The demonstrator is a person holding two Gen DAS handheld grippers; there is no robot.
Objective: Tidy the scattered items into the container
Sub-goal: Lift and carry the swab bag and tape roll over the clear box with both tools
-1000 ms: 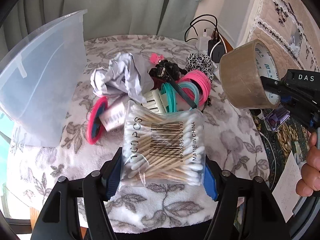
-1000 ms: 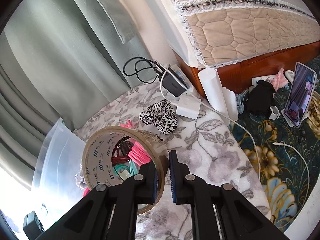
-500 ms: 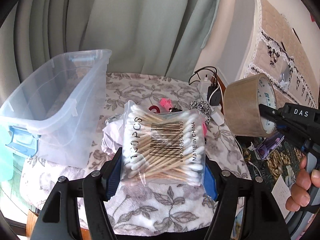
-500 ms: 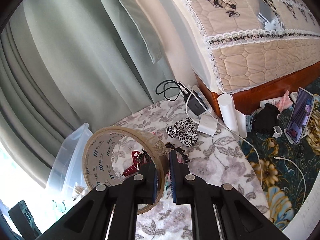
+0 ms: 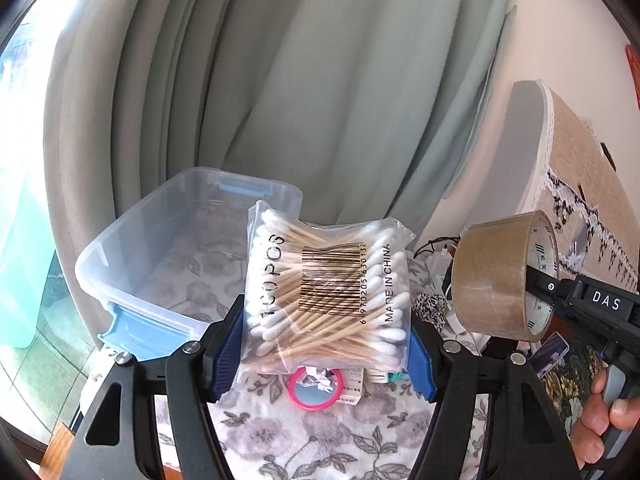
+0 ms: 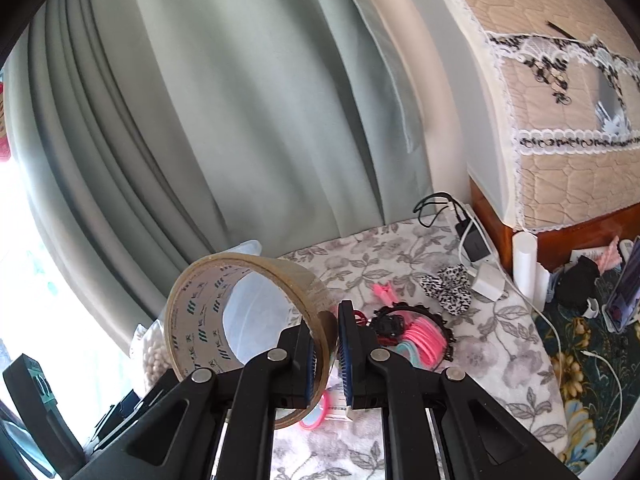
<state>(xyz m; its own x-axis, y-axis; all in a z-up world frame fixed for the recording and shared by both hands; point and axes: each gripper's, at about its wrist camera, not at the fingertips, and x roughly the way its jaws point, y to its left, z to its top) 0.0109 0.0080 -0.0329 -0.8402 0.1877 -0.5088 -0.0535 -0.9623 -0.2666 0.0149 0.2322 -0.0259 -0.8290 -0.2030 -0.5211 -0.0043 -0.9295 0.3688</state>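
The left gripper (image 5: pixel 324 344) clenches a cotton swab bag (image 5: pixel 326 296) upright between its pads, swabs lying crosswise, ahead of the clear container (image 5: pixel 132 280), while the right gripper (image 6: pixel 327 354) pinches the brown tape roll's (image 6: pixel 240 320) wall, its hole facing sideways.

Pale green curtain (image 5: pixel 304 80), quilted bed (image 6: pixel 560 120)

clear bag of cotton swabs (image 5: pixel 326 292) held up in front of the empty clear plastic bin (image 5: pixel 176 256), brown tape roll (image 5: pixel 498 276) up off to its right, on edge.
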